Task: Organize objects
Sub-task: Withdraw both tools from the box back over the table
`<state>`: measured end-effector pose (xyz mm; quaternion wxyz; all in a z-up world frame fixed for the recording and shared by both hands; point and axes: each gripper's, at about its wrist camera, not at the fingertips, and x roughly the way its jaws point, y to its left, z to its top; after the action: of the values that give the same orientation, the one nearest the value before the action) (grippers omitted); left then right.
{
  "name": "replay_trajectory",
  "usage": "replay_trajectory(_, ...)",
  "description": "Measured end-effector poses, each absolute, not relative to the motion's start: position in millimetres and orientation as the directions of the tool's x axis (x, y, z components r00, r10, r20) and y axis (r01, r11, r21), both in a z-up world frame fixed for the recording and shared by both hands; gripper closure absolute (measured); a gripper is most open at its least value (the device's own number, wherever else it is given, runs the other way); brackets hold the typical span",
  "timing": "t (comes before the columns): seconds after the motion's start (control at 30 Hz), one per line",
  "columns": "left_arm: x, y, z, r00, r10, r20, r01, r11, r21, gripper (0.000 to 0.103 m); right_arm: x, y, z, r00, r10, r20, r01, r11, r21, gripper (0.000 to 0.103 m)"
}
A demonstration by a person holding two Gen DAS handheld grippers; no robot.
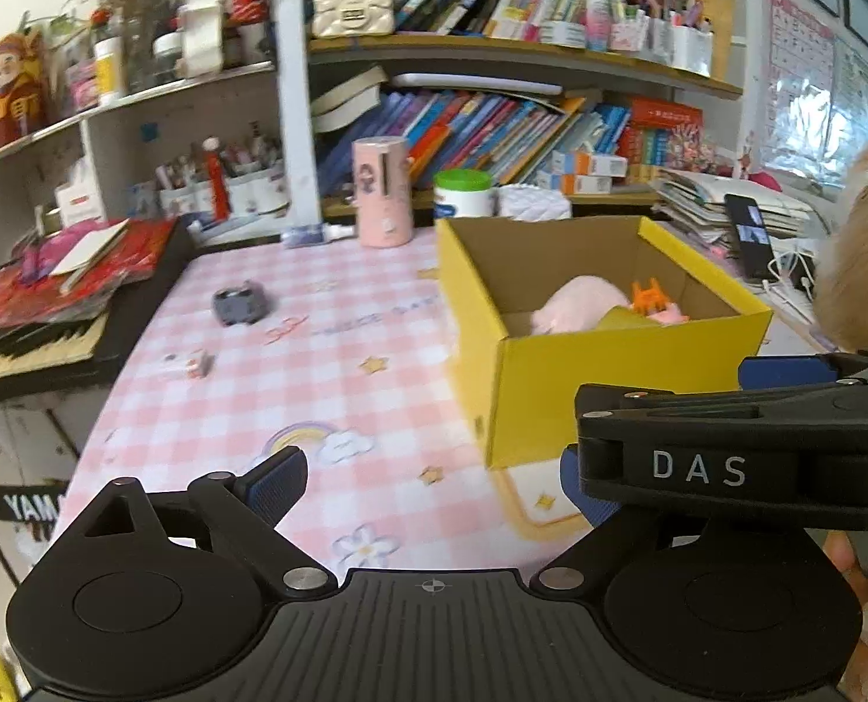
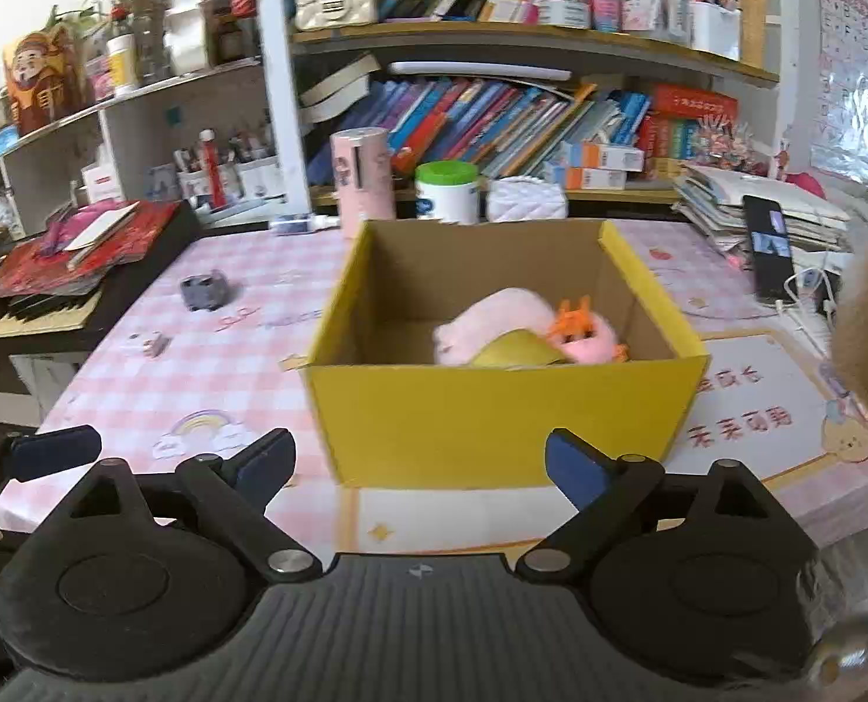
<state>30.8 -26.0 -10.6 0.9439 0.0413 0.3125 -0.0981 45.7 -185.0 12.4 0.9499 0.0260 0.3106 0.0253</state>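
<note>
A yellow cardboard box (image 2: 492, 409) stands open on the pink checked tablecloth (image 2: 199, 374); it also shows in the left wrist view (image 1: 597, 392). Inside lie a pink plush toy (image 2: 492, 316), an orange clip (image 2: 574, 316) and a yellow object (image 2: 515, 355). A small dark grey object (image 1: 240, 305) and a tiny pink-white object (image 1: 196, 364) lie on the cloth to the box's left. My left gripper (image 1: 434, 479) is open and empty, low over the cloth beside the box. My right gripper (image 2: 419, 462) is open and empty, in front of the box.
A pink cylinder (image 2: 363, 175), a green-lidded tub (image 2: 448, 190) and a white quilted pouch (image 2: 524, 199) stand behind the box. A keyboard with red papers (image 2: 59, 269) is at the left. A phone (image 2: 772, 245) and stacked papers sit at the right. Bookshelves fill the back.
</note>
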Motion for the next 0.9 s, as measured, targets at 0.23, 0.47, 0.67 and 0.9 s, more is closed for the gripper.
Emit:
replay_trajectory(0.23, 13, 14, -11, 0.786, -0.117, -0.607, 0.162, 0.987, 0.021, 0.007, 32, -139, 12, 0.793, 0.121, -0.597, -0.098, 0.993, 0.072, 0.007)
replay_trajectory(0.47, 2, 46, -10, 0.793, -0.08, -0.604, 0.124, 0.992, 0.031, 0.007, 24, -103, 10, 0.786, 0.163, -0.597, -0.142, 0.986, 0.082, 0.007)
replay_trajectory(0.67, -5, 72, -7, 0.799, -0.06, -0.598, 0.098, 0.995, 0.031, 0.007, 18, -79, 11, 0.783, 0.187, -0.594, -0.16, 0.982, 0.098, 0.007)
replay_trajectory(0.9, -7, 87, -7, 0.798, -0.064, -0.599, 0.088, 0.996, 0.011, 0.007, 11, -56, 15, 0.785, 0.206, -0.584, -0.189, 0.978, 0.091, 0.007)
